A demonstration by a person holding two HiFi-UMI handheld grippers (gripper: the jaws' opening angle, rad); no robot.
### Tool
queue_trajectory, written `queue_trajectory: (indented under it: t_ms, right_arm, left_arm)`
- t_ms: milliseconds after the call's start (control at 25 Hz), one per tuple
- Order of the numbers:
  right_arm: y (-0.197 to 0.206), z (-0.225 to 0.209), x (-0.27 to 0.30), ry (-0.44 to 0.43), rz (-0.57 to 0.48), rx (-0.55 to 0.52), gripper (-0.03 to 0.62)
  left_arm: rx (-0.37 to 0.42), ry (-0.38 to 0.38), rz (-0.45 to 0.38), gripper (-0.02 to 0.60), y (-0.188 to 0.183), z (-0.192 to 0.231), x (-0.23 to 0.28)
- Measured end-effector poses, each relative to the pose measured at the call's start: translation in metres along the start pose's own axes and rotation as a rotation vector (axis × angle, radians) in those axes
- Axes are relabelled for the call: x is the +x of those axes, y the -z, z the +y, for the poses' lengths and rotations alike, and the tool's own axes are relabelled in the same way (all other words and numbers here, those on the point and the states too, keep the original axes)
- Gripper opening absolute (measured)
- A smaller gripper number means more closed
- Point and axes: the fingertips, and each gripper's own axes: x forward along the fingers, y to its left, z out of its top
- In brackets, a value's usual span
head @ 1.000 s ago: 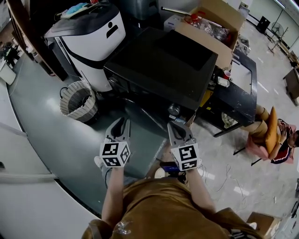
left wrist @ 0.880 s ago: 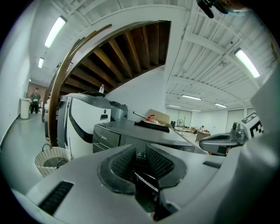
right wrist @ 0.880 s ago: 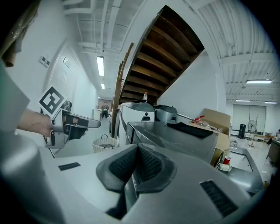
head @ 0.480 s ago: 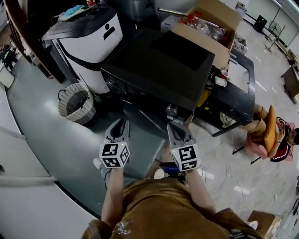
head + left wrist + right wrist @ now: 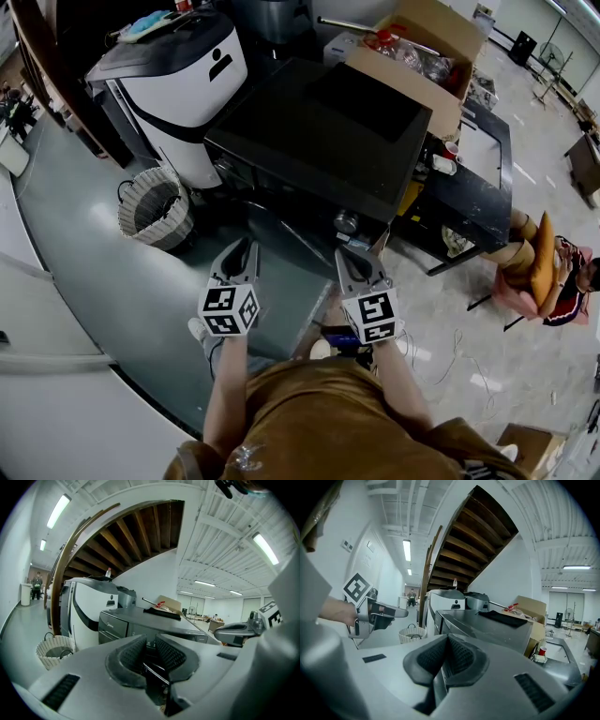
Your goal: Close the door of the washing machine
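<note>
The dark grey washing machine (image 5: 323,131) stands in the middle of the head view, seen from above. It also shows ahead in the left gripper view (image 5: 136,623) and the right gripper view (image 5: 487,625). A dark panel that looks like its door (image 5: 286,236) juts out low at its front, with a round knob (image 5: 347,221) beside it. My left gripper (image 5: 241,253) hovers just short of that panel, its pads (image 5: 166,653) drawn together with nothing held. My right gripper (image 5: 353,258) sits level with it on the right, its pads (image 5: 459,656) pressed together and empty.
A white machine (image 5: 178,84) stands left of the washer, with a woven basket (image 5: 157,204) on the floor before it. A cardboard box (image 5: 422,56) and a black table (image 5: 483,192) lie behind and right. A person (image 5: 553,272) sits at far right.
</note>
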Motion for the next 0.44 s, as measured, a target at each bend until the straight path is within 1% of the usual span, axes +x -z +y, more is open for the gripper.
queue_trajectory:
  t_ms: [440]
  right_arm:
    - [-0.0003, -0.0022, 0.0042, 0.006, -0.008, 0.0, 0.012]
  left_arm:
    - [-0.005, -0.012, -0.005, 0.08, -0.0013, 0.0092, 0.0022]
